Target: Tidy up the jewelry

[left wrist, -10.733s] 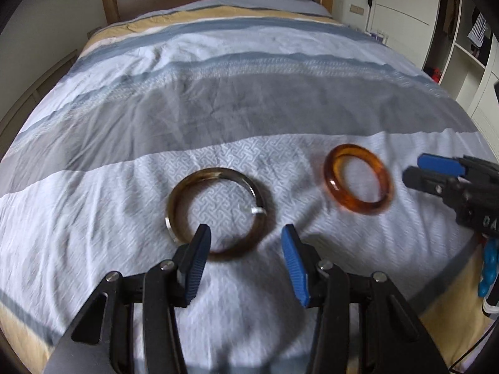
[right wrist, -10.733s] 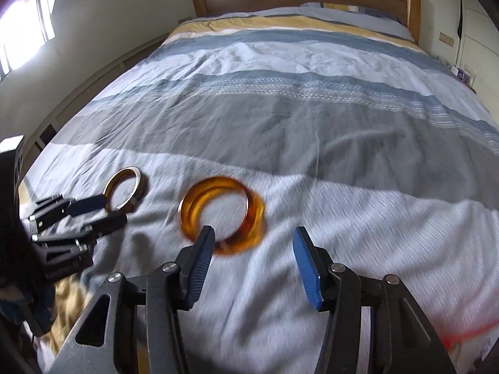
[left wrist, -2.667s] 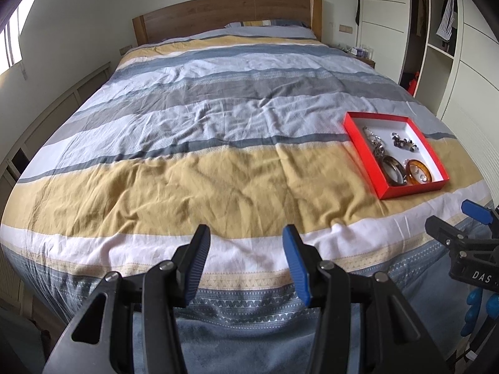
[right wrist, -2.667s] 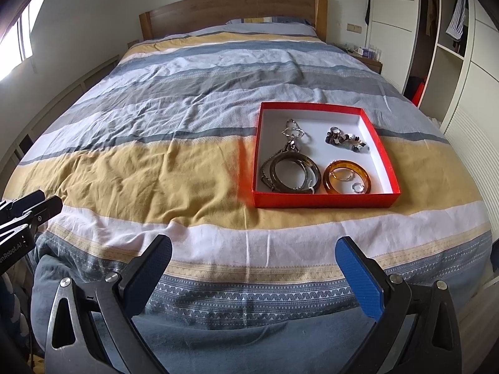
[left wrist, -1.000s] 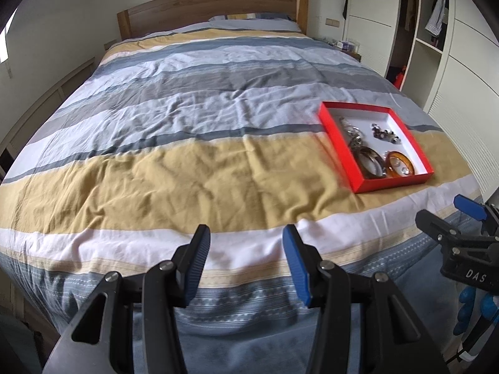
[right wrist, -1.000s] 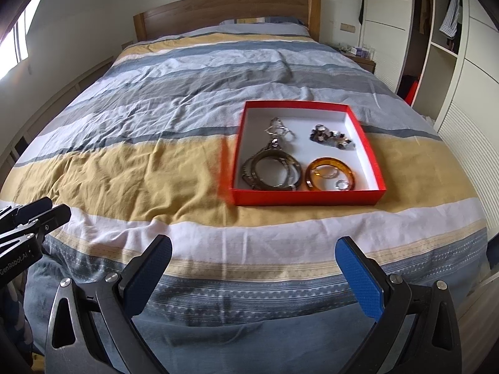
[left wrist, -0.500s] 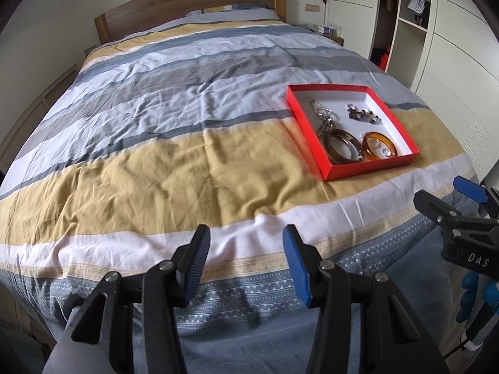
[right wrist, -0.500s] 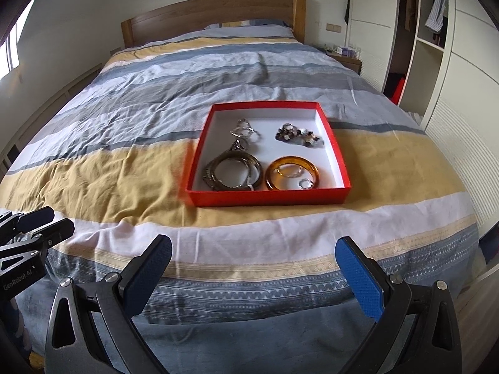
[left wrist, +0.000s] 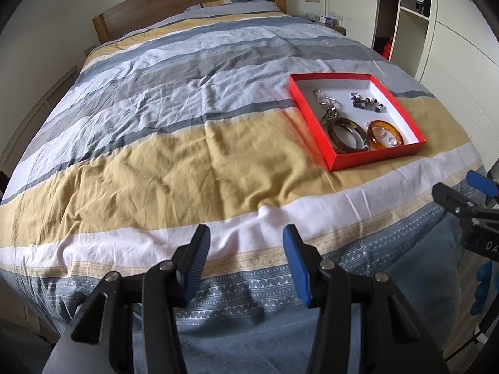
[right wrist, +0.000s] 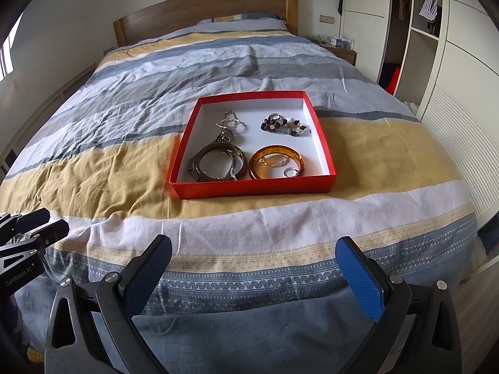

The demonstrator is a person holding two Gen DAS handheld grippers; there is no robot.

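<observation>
The left tongs (left wrist: 244, 261) and right tongs (right wrist: 254, 275) were both released and empty, above the bed's (right wrist: 124, 171) foot, near the red box (right wrist: 252, 188) of jewelry.

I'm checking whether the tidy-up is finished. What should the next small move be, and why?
Probably just draw both grippers back and stop. The dark bangle, amber bangle and beaded piece all lie inside the red box, no jewelry shows loose on the duvet, and the left gripper and right gripper are open and empty.
</observation>
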